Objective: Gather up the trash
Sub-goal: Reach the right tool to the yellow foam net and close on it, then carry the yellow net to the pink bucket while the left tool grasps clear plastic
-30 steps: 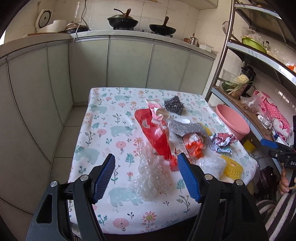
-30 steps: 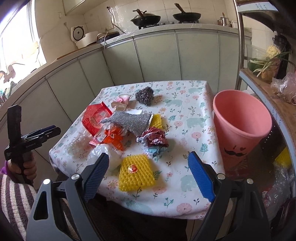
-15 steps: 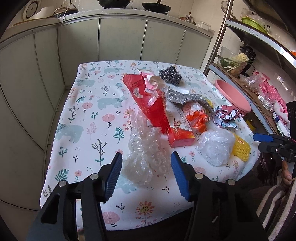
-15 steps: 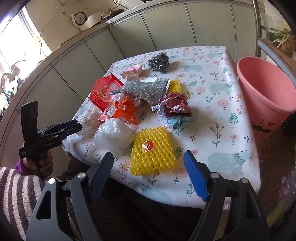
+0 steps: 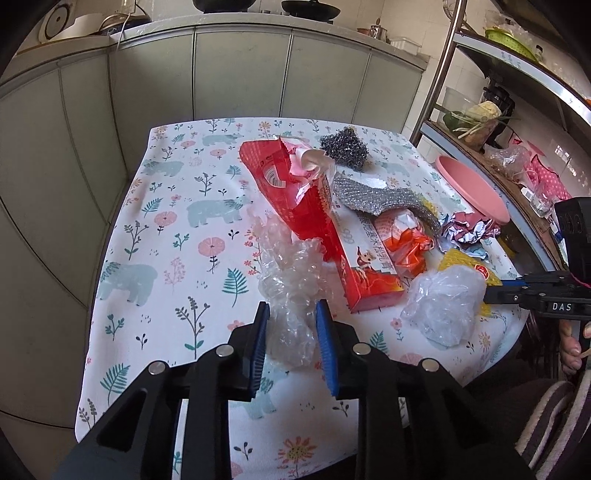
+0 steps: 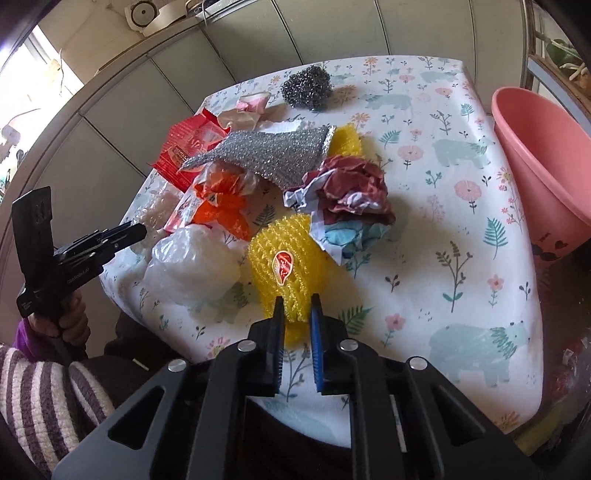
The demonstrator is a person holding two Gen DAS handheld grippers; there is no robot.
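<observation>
left tongs (image 5: 291, 314) low, pinching bubble wrap (image 5: 288, 280) | right tongs (image 6: 297, 308) pinching yellow net (image 6: 286, 266)

Floral tablecloth (image 5: 177, 258), grey cabinets (image 5: 240, 74), metal shelf rack (image 5: 517, 62), two pans (image 5: 310, 8).

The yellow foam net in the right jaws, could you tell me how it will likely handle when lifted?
The yellow foam net looks airy, so probably very light. Its mesh bunches where the right gripper pinches it, so it will likely flop and squash. The open weave should grip well, not slip.

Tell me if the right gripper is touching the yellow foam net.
Touching: the right wrist view shows the right gripper pinching the near edge of the yellow foam net.
</observation>
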